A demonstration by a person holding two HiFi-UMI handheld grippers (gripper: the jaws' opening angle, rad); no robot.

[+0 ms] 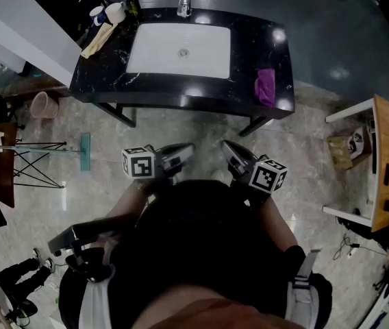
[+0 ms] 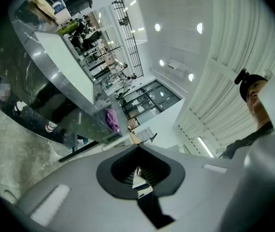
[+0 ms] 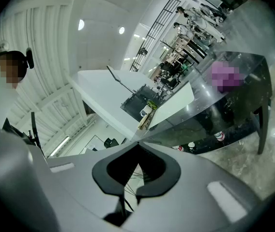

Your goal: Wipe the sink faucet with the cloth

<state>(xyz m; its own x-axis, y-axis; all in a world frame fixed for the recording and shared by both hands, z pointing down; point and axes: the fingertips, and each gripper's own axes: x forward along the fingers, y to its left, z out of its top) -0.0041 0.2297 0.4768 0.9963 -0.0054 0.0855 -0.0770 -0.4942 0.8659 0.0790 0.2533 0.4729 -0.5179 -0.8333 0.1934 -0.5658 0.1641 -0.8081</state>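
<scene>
One black stone desk (image 1: 249, 40) stands ahead, carrying one white rectangular sink (image 1: 160, 57) set into its top. Two grippers are held low, close to the person's body and well short of the desk: the left gripper (image 1: 187, 149) and the right gripper (image 1: 227, 146). Each has its fingers pressed together with nothing between them. One purple cloth (image 1: 265, 86) lies bunched on the desk's right end, near the front edge and apart from the sink. One metal faucet (image 1: 184, 0) stands upright at the middle of the sink's far rim.

Off to the right is a wooden side desk (image 1: 386, 163) cluttered with small items. On the left, on the floor, are a wire rack (image 1: 33, 160), a teal-headed mop (image 1: 85, 153) and a pink bucket (image 1: 44, 105). On the black desk's far left corner lie a beige rag (image 1: 98, 40), two cups (image 1: 109, 12) and a green bottle (image 1: 131, 5).

A stretch of pale, marbled tile floor (image 1: 181, 125) lies between the grippers and the desk. The gripper views show a white ceiling with round lights.
</scene>
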